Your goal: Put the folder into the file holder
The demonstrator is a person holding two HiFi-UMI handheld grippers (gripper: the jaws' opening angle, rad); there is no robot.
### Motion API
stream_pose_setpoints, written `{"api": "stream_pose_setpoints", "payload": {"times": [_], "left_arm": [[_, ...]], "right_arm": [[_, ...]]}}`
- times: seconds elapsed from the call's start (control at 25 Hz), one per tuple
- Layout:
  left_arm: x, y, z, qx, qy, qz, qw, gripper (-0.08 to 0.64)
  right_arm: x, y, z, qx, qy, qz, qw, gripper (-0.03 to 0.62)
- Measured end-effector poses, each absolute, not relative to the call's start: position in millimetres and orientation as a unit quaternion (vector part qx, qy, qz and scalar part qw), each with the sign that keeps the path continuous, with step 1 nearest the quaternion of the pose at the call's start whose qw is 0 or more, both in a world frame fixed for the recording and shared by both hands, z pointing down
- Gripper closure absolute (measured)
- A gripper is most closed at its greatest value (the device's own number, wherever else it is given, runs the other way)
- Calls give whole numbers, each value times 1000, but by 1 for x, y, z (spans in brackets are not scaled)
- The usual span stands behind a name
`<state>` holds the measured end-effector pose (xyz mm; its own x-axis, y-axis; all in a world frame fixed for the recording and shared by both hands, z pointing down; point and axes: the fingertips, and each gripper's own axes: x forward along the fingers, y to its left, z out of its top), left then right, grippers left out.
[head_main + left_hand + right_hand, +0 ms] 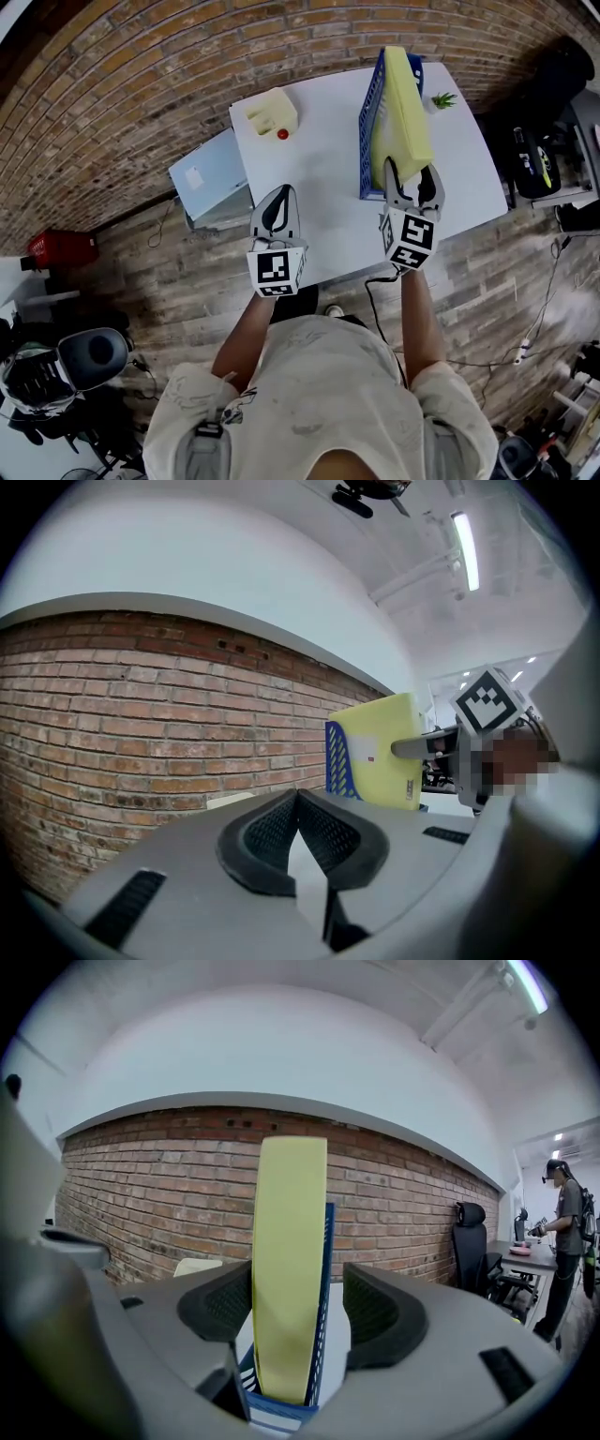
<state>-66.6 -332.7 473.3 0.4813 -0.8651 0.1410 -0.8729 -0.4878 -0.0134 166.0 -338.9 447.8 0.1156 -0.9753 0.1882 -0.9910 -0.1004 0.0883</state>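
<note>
Folder (401,112) stands on edge inside the blue file holder (368,141) and looks fully seated there. The right claw (412,183) has its jaws spread to either side of the folder's near edge without pinching it, which reads as a release rather than a grip. Off to its left, the left claw (275,211) hovers over the white counter (319,159), jaws pressed together on nothing, probably just kept out of the way.

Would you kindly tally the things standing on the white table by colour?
Yellow: 1, the folder
Blue: 1, the file holder
Cream: 1, a blocky object
Red: 1, a small object
Green: 1, a small plant
Total: 5
</note>
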Motion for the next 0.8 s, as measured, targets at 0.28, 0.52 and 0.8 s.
{"api": "stream_pose_setpoints", "payload": {"times": [0.28, 0.52, 0.8], "left_arm": [[-61, -322, 458, 862, -503, 55, 13, 546], [-62, -307, 444, 858, -511, 53, 0, 546], [-70, -281, 424, 850, -524, 49, -23, 546]], "right_arm": [[165, -325, 378, 736, -675, -13, 47, 278], [158, -300, 323, 726, -685, -58, -2, 278], [158, -258, 290, 722, -684, -102, -33, 279]]}}
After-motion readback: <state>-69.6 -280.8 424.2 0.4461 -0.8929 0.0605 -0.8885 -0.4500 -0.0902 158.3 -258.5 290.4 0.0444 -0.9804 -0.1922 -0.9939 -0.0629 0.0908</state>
